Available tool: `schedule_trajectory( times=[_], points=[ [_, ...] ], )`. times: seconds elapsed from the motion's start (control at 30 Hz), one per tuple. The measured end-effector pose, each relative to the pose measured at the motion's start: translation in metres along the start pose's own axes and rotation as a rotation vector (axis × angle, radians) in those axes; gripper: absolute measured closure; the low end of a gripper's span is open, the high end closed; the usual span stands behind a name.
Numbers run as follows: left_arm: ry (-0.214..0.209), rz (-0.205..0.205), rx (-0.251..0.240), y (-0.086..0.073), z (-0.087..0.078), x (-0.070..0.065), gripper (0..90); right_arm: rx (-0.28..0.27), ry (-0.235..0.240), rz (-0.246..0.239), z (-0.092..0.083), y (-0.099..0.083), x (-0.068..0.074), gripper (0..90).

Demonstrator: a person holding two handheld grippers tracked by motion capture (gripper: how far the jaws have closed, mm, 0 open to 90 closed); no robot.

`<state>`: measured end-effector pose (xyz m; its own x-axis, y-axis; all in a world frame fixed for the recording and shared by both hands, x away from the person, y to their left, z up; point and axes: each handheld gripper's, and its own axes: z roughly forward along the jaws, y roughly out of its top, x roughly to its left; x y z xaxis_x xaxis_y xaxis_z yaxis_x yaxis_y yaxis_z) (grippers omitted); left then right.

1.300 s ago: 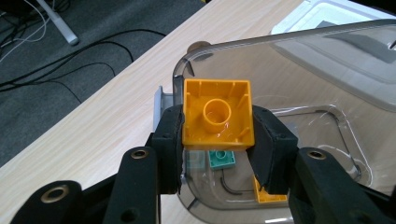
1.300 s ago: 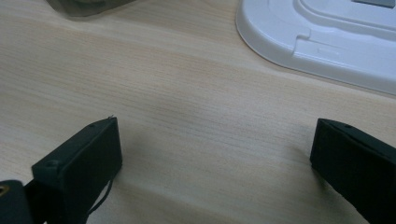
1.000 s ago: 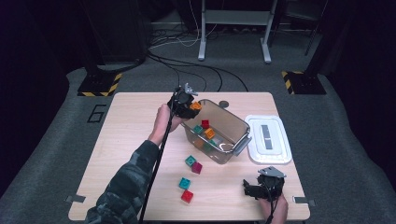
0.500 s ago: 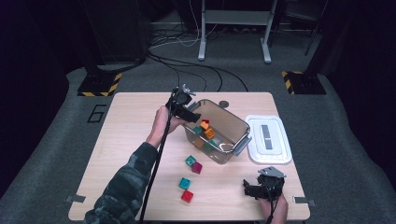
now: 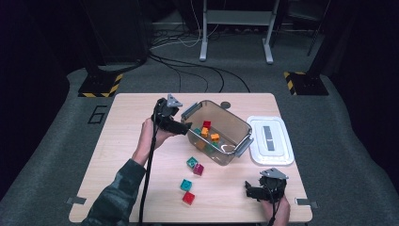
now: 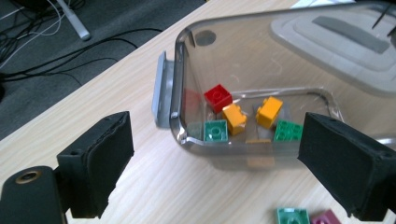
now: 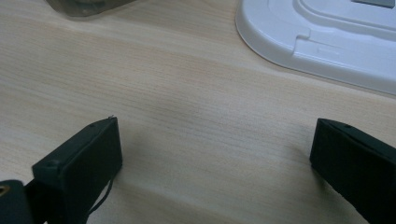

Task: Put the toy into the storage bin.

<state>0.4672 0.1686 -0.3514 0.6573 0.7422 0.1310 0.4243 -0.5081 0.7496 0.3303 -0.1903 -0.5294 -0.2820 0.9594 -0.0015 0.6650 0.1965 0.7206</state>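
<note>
A clear plastic bin (image 5: 235, 123) stands mid-table with several bricks inside: a red one (image 6: 218, 97), two orange ones (image 6: 233, 118) and two green ones (image 6: 215, 130). My left gripper (image 5: 185, 126) hovers at the bin's left end, open, with nothing between its jaws (image 6: 215, 140). On the table in front of the bin lie two teal bricks (image 5: 191, 162), a magenta brick (image 5: 198, 169) and a red brick (image 5: 188, 197). My right gripper (image 5: 249, 189) rests low at the front right, open over bare wood (image 7: 215, 140).
The bin's white lid (image 5: 270, 140) lies flat to the right of the bin, and its edge shows in the right gripper view (image 7: 327, 42). The table's front edge is just behind my right gripper. Cables and stands sit on the floor beyond the table.
My left gripper has drawn back a little to the left, away from the bin's opening. The right gripper has stayed put.
</note>
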Motion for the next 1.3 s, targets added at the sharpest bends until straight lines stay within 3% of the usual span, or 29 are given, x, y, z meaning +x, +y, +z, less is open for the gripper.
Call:
schedule_trajectory(
  times=[0.33,0.53,0.93,1.3],
  points=[
    [-0.001,-0.029,0.029,-0.043,-0.006,-0.007,5.9,0.000,-0.001,0.000,0.000,0.000,0.000,1.2],
    [-0.029,-0.049,0.054,-0.069,-0.002,-0.018,3.8,0.000,-0.001,0.000,0.000,0.000,0.000,1.2],
    [-0.081,-0.068,0.132,-0.112,0.011,-0.052,0.9,0.000,-0.001,0.000,0.000,0.000,0.000,1.2],
    [-0.137,-0.061,0.182,-0.137,0.025,-0.083,0.0,0.000,-0.001,0.000,0.000,0.000,0.000,1.2]
  ],
)
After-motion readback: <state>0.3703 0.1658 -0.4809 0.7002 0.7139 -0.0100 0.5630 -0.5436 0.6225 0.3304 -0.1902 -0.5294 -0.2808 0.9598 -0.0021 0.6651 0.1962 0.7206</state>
